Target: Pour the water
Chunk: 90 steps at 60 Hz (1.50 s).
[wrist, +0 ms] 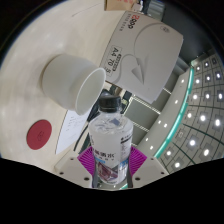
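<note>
A clear plastic water bottle (111,135) with a black cap and a printed label stands up between my gripper's (112,160) purple pads (91,159). Both pads press against its sides, so the gripper is shut on it. The bottle's cap sits just below the rim of a white cup (70,79), which appears tipped with its opening toward the bottle, beyond the fingers. No water stream is visible.
A white appliance (138,52) with printed lettering stands beyond the cup. A red round disc (39,134) lies on the white surface to the left. A white panel with rows of holes and a green edge (195,125) curves along the right.
</note>
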Each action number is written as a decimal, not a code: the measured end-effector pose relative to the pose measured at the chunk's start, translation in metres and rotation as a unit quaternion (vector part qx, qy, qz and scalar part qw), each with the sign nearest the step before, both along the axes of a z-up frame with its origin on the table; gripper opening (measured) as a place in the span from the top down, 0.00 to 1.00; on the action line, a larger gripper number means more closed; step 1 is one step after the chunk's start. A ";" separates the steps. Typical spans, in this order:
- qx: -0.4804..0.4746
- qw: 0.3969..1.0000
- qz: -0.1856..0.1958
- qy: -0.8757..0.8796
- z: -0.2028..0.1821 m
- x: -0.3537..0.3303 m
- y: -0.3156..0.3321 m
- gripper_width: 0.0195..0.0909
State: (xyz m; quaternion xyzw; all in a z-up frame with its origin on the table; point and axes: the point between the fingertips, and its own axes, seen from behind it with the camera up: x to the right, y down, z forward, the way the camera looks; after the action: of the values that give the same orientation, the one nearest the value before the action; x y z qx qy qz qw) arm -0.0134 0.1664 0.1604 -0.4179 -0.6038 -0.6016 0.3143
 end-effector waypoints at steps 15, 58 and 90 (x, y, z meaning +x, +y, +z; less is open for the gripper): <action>-0.016 0.993 -0.008 0.116 0.011 -0.005 -0.003 0.72; -0.172 0.579 -0.083 0.793 -0.067 0.000 -0.023 0.70; -0.169 0.512 -0.152 0.829 -0.116 0.027 -0.042 0.10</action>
State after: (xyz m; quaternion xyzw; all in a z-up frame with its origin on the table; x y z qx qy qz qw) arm 0.0137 0.1245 0.0440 -0.8571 -0.0864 0.0925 0.4993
